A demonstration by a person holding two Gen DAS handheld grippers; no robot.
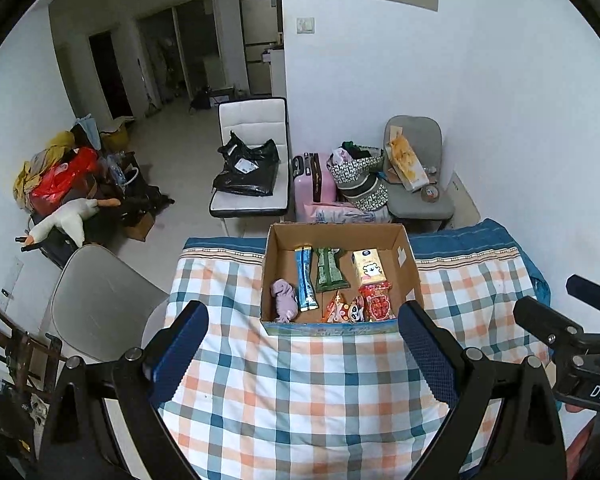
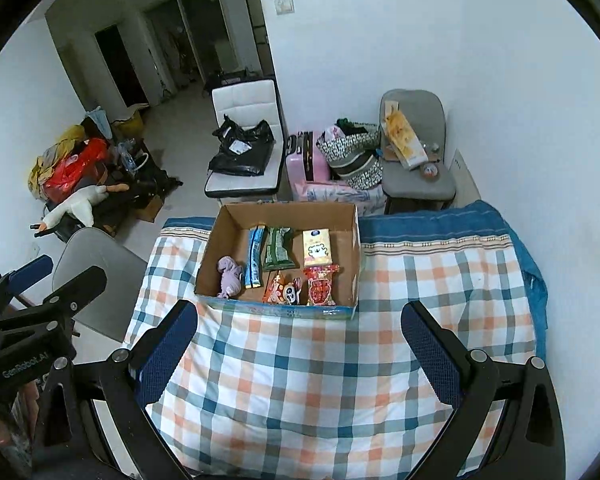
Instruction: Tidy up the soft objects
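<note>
An open cardboard box [image 1: 408, 268] [image 2: 354, 248] stands on the plaid cloth at the table's far side. In it lie a purple soft toy [image 1: 284, 300] [image 2: 230, 276], a blue packet [image 1: 305, 276] [image 2: 255, 256], a green packet [image 1: 329, 270] [image 2: 278, 250], a tissue pack [image 1: 370, 266] [image 2: 317, 248] and red snack packs [image 1: 378, 300] [image 2: 320, 284]. My left gripper [image 1: 302, 330] is open and empty, held above the cloth in front of the box. My right gripper [image 2: 300, 332] is open and empty too, beside it on the right.
The plaid cloth [image 1: 300, 400] covers the table. Behind the table stand a white chair with a black bag [image 1: 252, 164], a pink suitcase [image 1: 314, 184] and a grey chair [image 1: 416, 168]. A grey chair [image 1: 100, 300] stands at the left. A pile of bags and a plush goose [image 1: 66, 220] lie by the left wall.
</note>
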